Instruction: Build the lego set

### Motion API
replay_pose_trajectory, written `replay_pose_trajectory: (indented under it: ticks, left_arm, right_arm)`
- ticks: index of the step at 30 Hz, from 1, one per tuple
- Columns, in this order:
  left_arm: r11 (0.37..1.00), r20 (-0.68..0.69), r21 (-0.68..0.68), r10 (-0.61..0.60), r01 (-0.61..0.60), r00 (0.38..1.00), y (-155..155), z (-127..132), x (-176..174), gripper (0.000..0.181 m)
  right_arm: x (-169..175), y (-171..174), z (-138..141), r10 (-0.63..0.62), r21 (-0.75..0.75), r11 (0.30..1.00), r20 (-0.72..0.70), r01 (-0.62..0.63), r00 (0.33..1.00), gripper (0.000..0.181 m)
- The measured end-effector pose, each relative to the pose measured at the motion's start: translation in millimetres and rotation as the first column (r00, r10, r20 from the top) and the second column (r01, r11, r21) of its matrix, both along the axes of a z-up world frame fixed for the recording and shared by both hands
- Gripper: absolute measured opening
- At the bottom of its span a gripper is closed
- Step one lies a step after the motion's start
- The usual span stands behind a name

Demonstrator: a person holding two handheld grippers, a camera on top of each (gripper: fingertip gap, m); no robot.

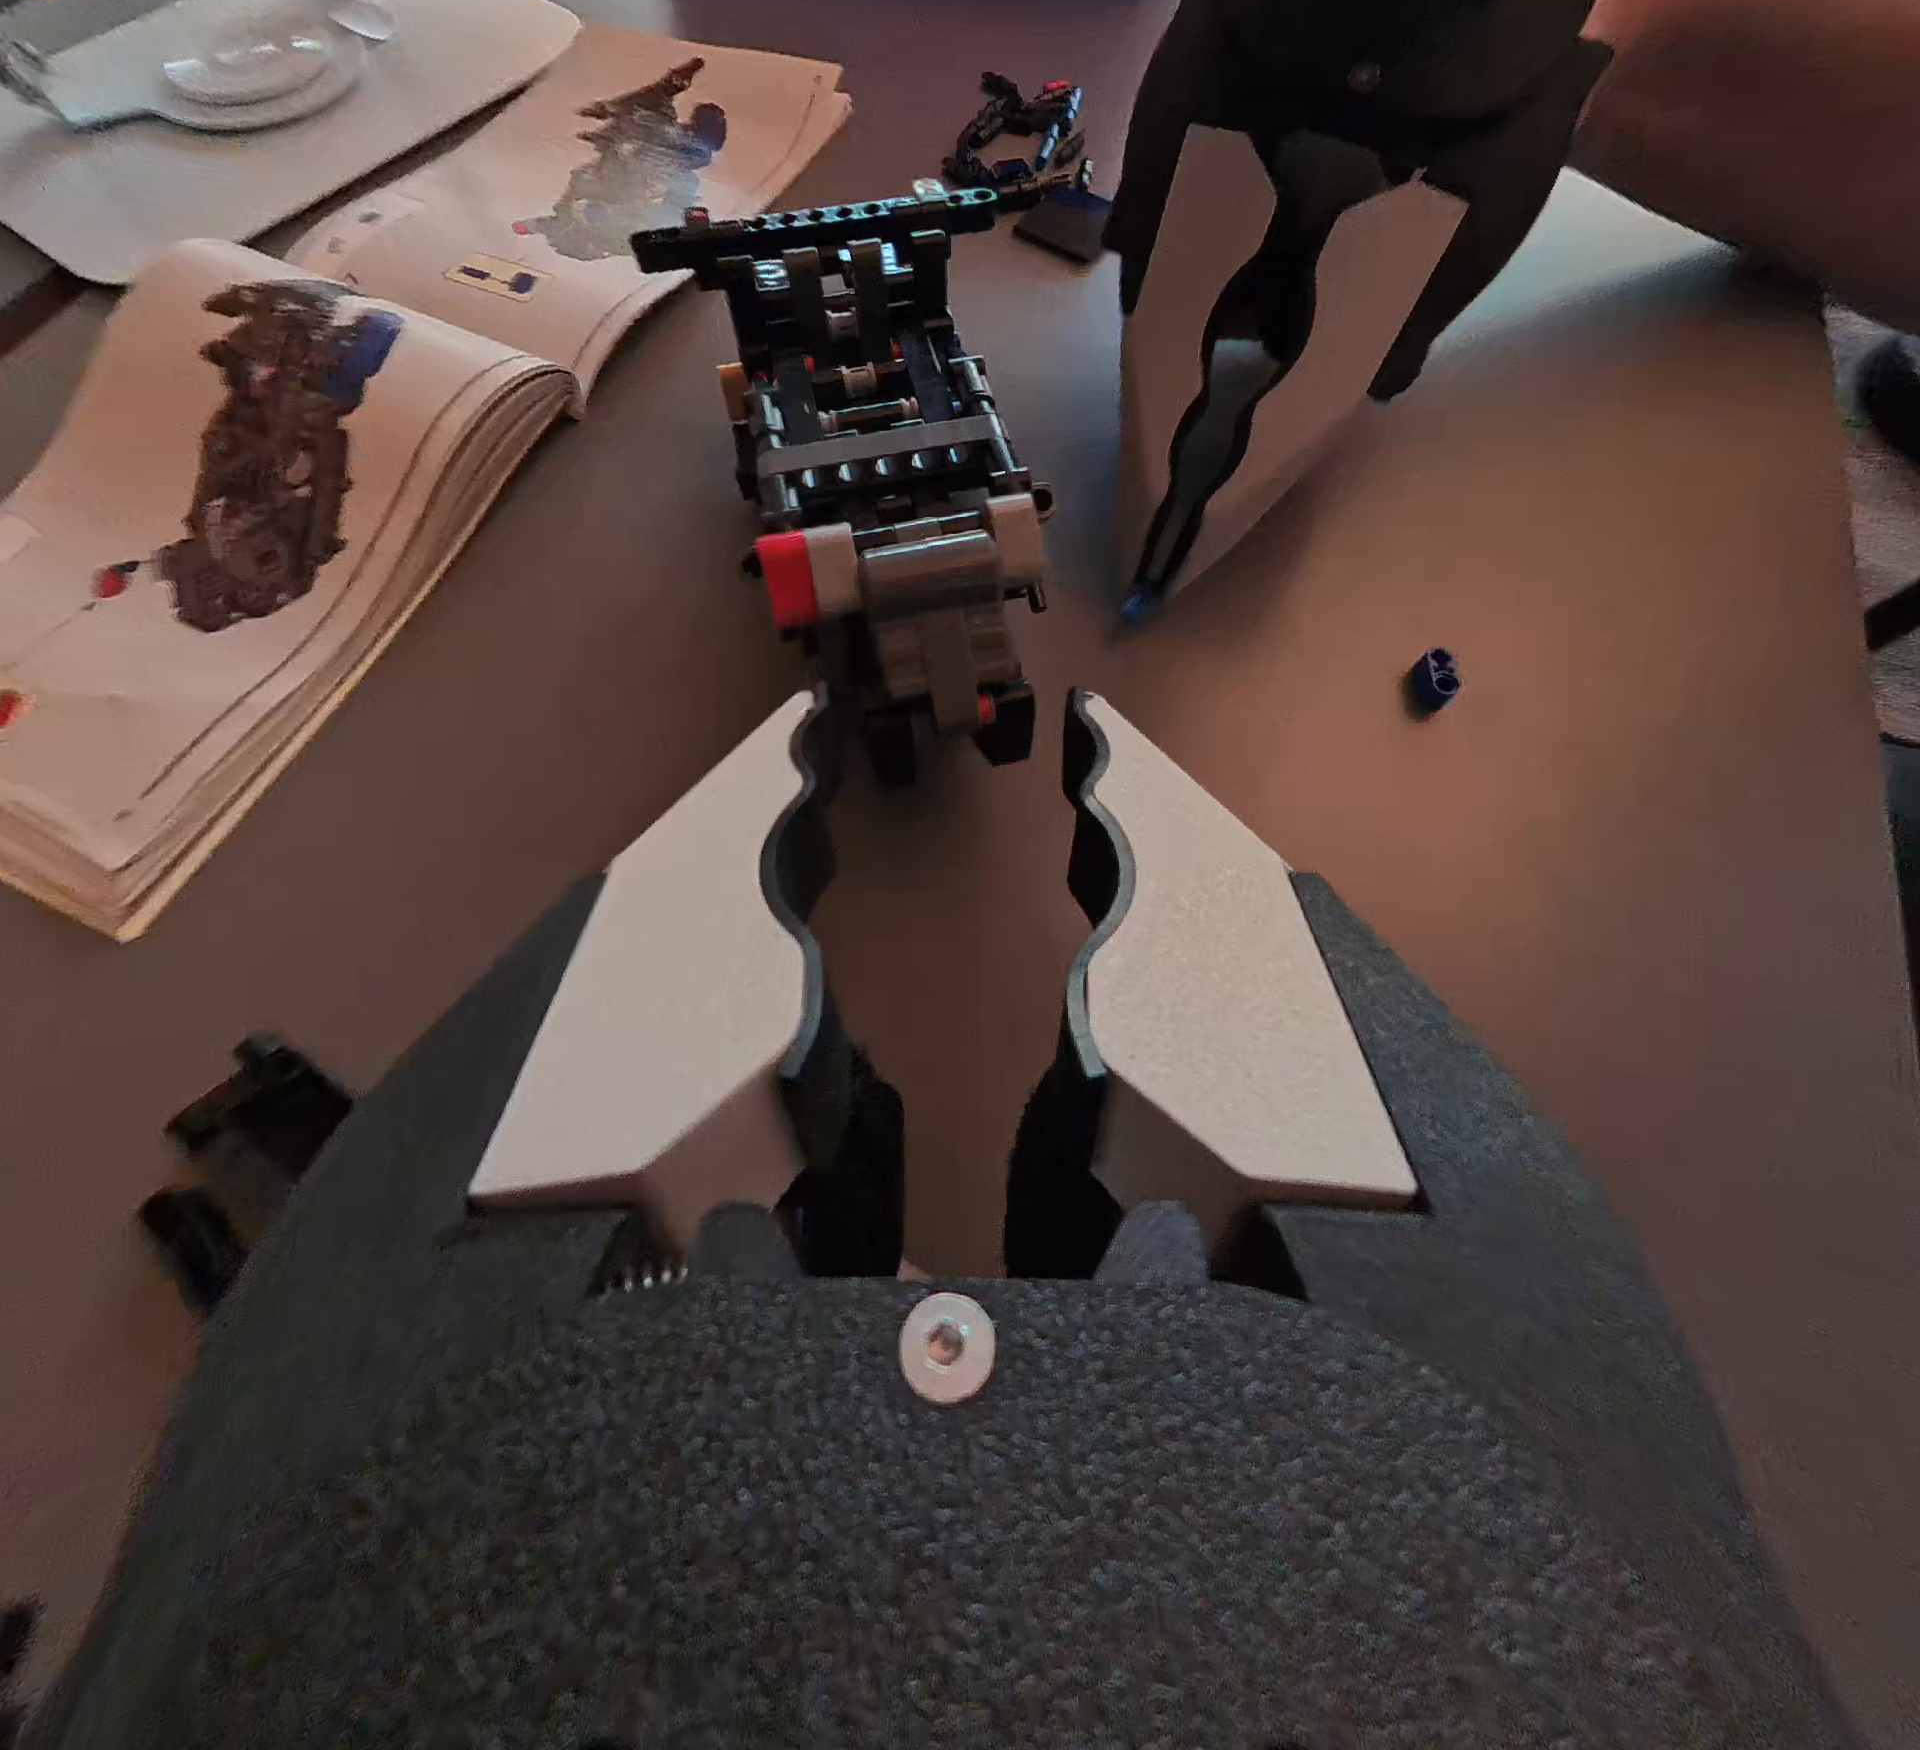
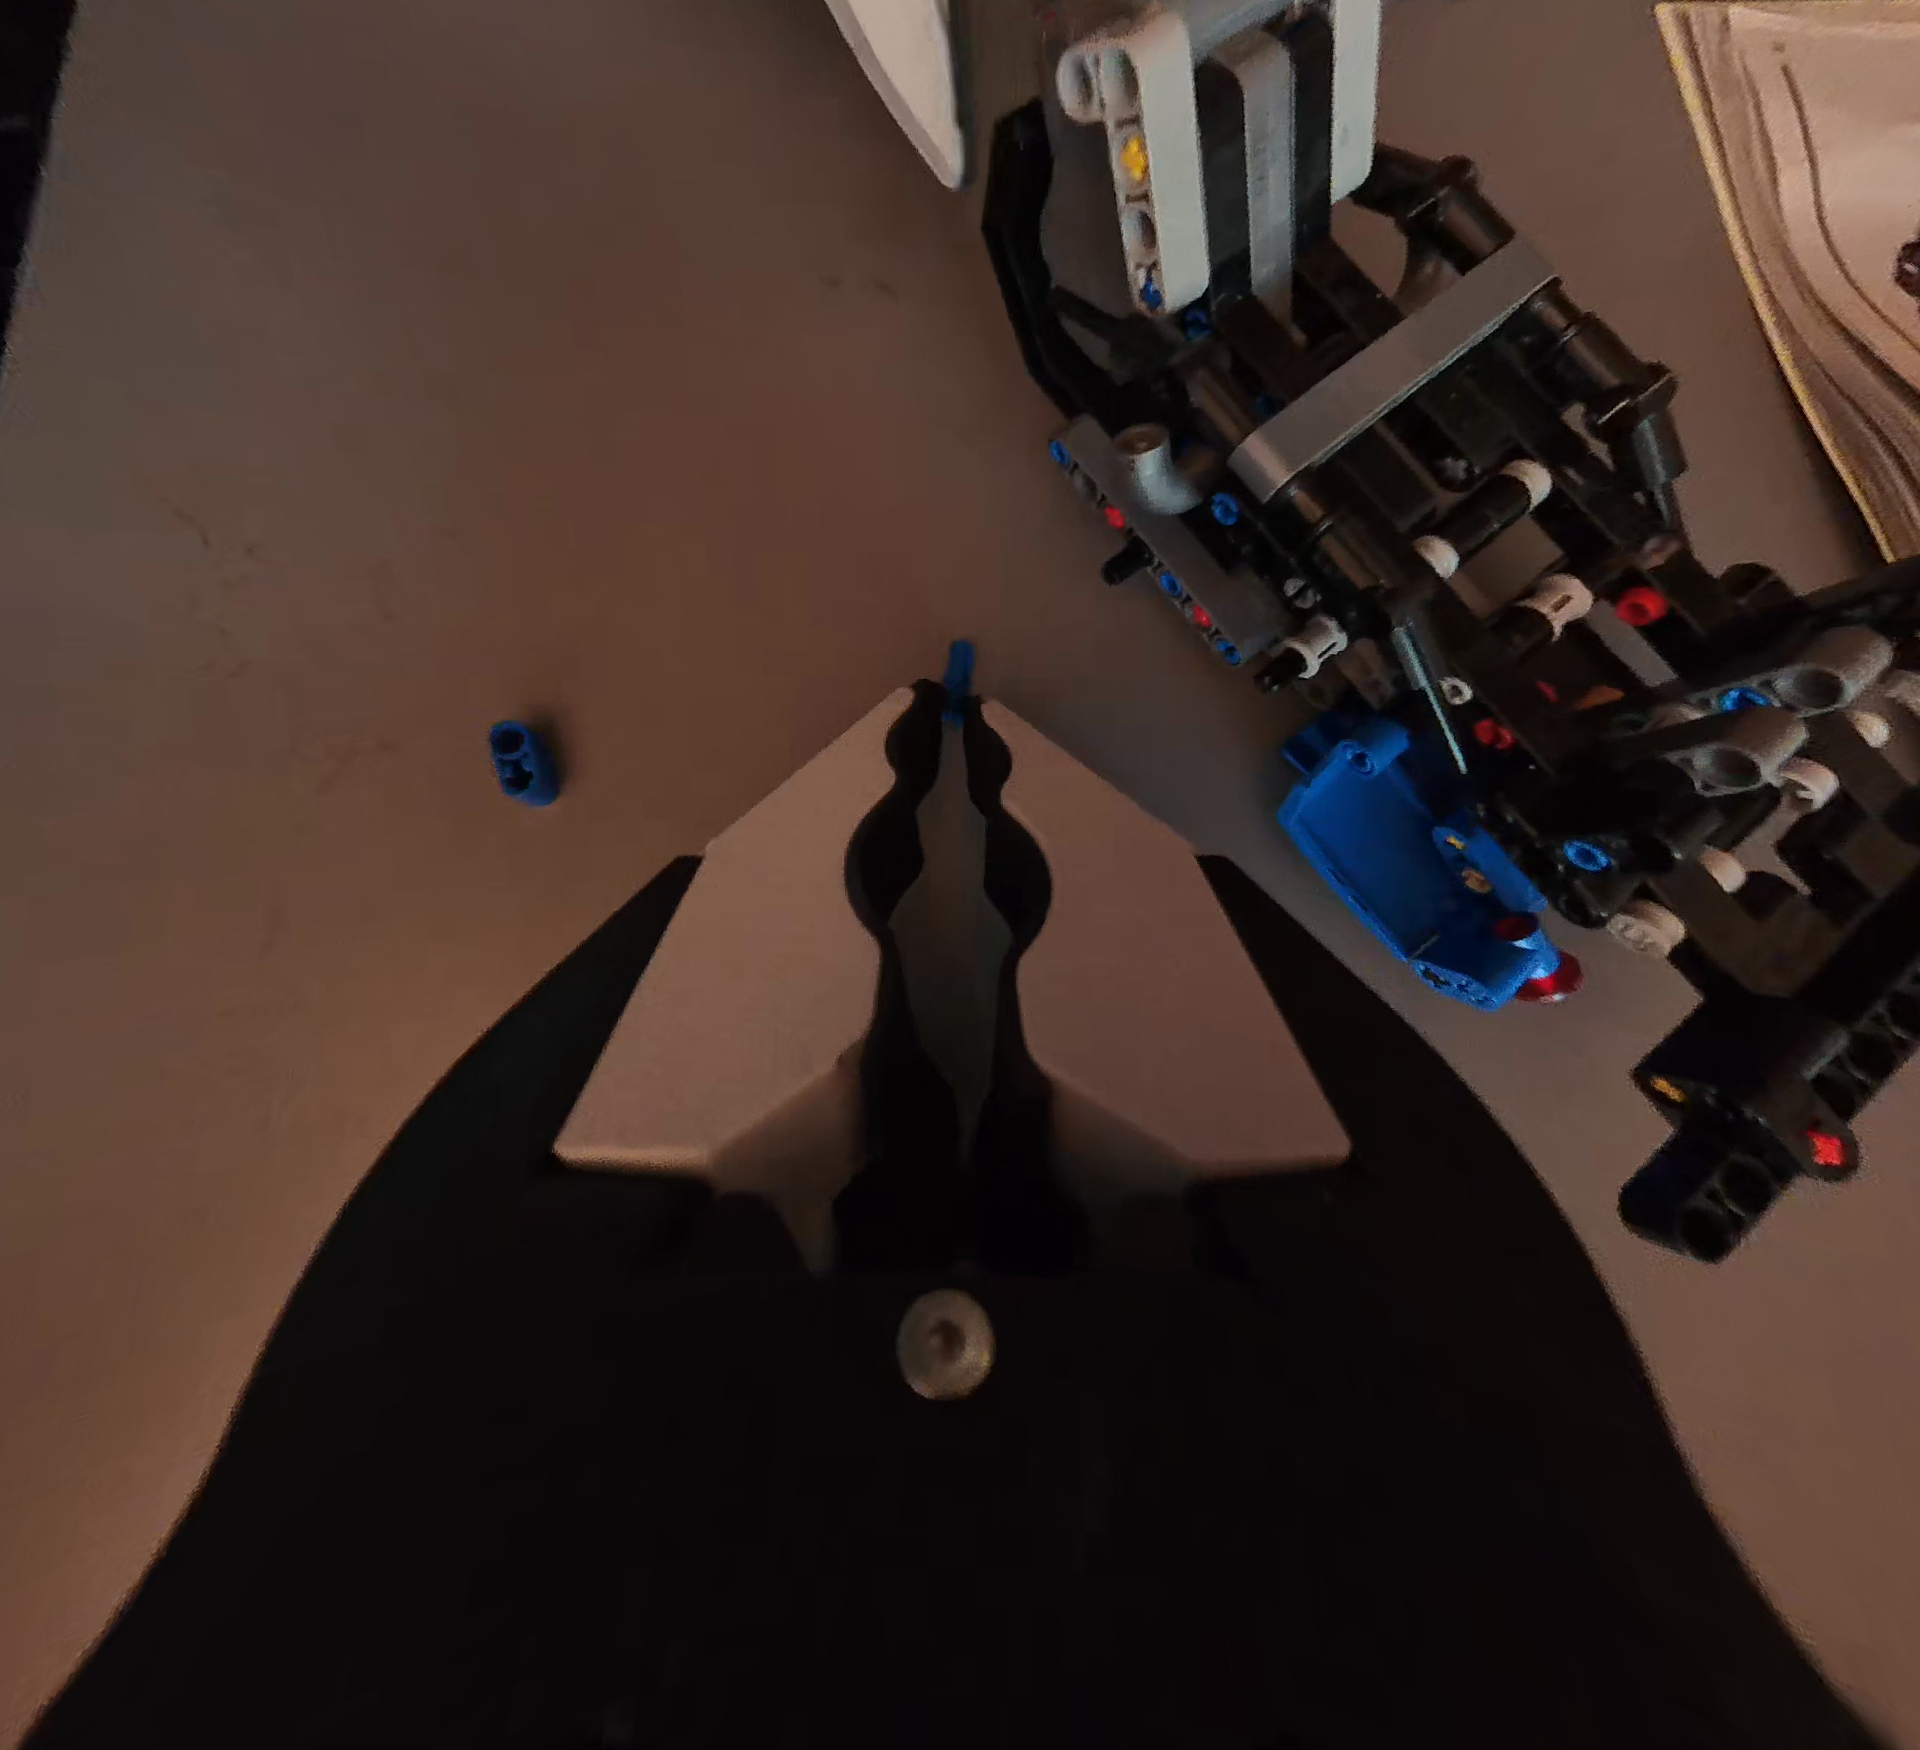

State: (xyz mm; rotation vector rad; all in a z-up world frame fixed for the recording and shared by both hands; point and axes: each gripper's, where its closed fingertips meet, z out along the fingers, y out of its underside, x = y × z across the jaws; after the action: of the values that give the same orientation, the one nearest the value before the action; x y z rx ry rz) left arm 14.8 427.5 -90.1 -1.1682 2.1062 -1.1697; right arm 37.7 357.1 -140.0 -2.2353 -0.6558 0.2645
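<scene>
Seating the blue pin cleanly

Pinching a small blue pin [image 2: 957,677] at its tips, the right gripper [image 2: 948,701] hovered beside the lego model [image 1: 883,453]. The left gripper [image 1: 940,734], jaws wide around the model's near end, should probably clamp first so the push would not shove it.

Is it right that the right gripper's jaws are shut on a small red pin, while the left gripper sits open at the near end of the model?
Not quite: the pin in the right gripper is blue, as the right wrist view shows. The left gripper is indeed open at the model.
</scene>
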Motion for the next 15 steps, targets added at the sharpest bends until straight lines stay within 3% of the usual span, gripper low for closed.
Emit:
replay_pose_trajectory:
  ticks: [4,9,12,15]
  left_arm:
    - [0.991,0.055,0.131,0.020,-0.027,0.998,13,16,-19,0.043]
    - [0.984,0.152,0.173,-0.065,0.038,0.986,4,54,-19,0.039]
    - [0.978,0.212,0.201,-0.103,0.059,0.972,-3,73,-2,0.037]
    - [0.964,0.264,0.258,-0.012,-0.059,0.964,15,82,26,0.032]
  right_arm:
    - [8,-7,29,-0.014,0.049,0.999,-0.043,0.016,0.999,0.003]
    - [80,-16,94,-0.160,0.202,0.964,-0.077,0.172,0.984,0.003]
    - [148,-19,97,-0.370,0.236,0.898,-0.059,0.373,0.927,0.003]
    - [196,-33,78,-0.570,0.178,0.797,-0.093,0.577,0.816,0.004]
